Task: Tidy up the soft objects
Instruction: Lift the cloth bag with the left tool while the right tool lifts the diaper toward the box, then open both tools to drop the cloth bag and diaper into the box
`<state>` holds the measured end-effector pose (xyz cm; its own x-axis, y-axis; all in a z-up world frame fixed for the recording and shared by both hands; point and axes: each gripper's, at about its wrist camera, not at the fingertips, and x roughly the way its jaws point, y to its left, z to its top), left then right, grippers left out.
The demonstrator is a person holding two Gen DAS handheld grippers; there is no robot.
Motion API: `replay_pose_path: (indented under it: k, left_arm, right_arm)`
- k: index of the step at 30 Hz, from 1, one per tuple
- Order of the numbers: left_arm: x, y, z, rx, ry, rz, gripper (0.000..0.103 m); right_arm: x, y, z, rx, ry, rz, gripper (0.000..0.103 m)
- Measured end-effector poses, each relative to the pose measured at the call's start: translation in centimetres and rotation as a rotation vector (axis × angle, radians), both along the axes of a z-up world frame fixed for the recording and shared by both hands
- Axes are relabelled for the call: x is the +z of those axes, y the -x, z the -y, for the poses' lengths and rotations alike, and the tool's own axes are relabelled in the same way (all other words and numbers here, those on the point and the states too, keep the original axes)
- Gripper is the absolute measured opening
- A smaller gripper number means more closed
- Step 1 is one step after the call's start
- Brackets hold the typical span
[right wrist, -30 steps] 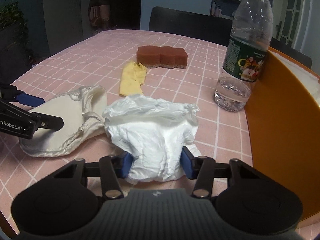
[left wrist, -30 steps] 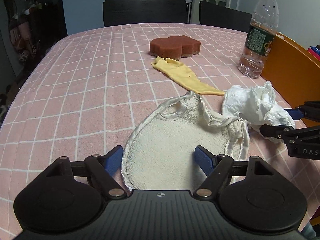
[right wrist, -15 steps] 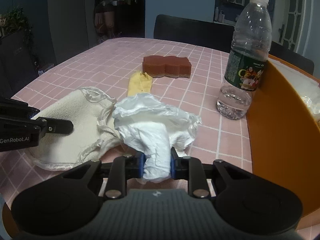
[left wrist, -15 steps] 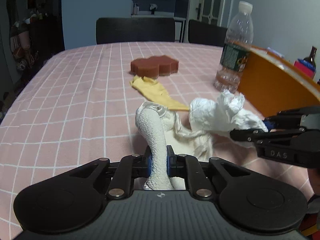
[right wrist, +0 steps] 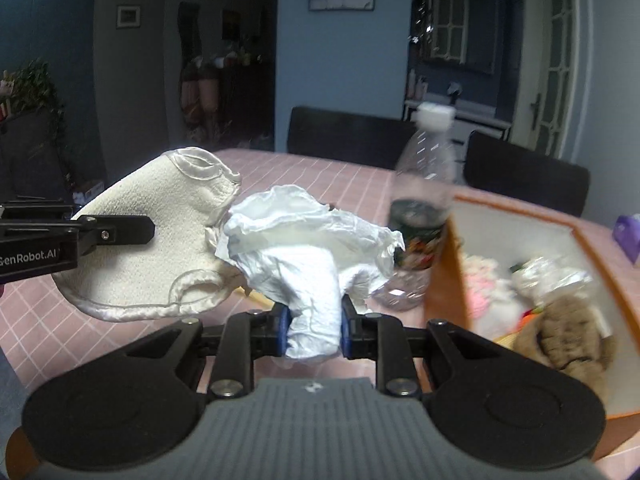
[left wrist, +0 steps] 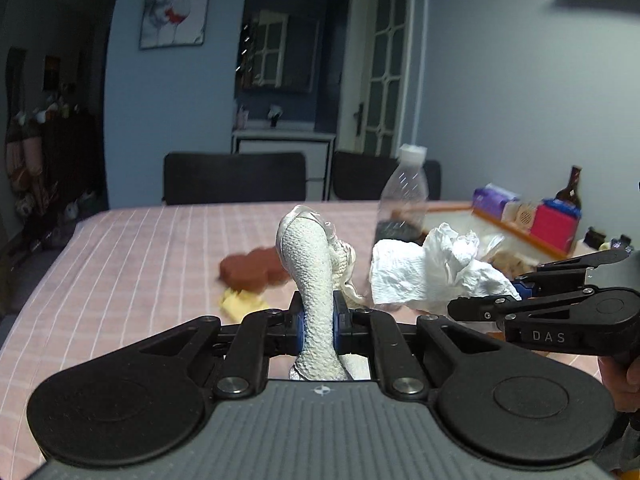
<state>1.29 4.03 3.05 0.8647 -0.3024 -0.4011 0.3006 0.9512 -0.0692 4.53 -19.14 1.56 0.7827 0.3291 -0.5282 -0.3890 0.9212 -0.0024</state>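
Note:
My left gripper (left wrist: 319, 327) is shut on a cream terry bib (left wrist: 311, 280), which hangs lifted above the pink checked table (left wrist: 132, 264). The same bib (right wrist: 160, 232) shows at the left of the right wrist view, held by the left gripper (right wrist: 150, 230). My right gripper (right wrist: 313, 332) is shut on a crumpled white diaper (right wrist: 304, 248), raised off the table; that diaper (left wrist: 432, 276) and the right gripper (left wrist: 516, 290) appear at the right of the left wrist view. A brown sponge (left wrist: 252, 270) and a yellow cloth (left wrist: 240, 304) lie on the table beyond.
An orange-walled box (right wrist: 440, 280) at the right holds a brown plush toy (right wrist: 568, 336) and other soft items. A clear water bottle (right wrist: 424, 208) stands beside the box. Dark chairs (left wrist: 236, 178) stand at the table's far edge. A hand (left wrist: 624, 384) shows at the right edge.
Both grippers closed on their items, the left on the bib and the right on the diaper. Both then rose, lifting the items off the table, and the views tilted up.

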Motion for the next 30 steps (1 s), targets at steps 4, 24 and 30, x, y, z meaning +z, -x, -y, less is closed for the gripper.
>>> replay_pose_path:
  k: [4, 24, 30]
  left_arm:
    - [2.0, -0.4, 2.7, -0.078, 0.013, 0.068, 0.013]
    - [1.0, -9.0, 20.6, -0.343, -0.207, 0.065, 0.013]
    - [-1.3, -11.0, 23.3, -0.379, -0.327, -0.004, 0.013]
  right_arm:
    - [2.5, 0.2, 3.3, -0.071, 0.019, 0.022, 0.023]
    - [-1.2, -8.1, 14.4, -0.185, 0.147, -0.363, 0.028]
    - [-3.4, -10.4, 14.9, -0.141, 0.117, -0.461, 0.029]
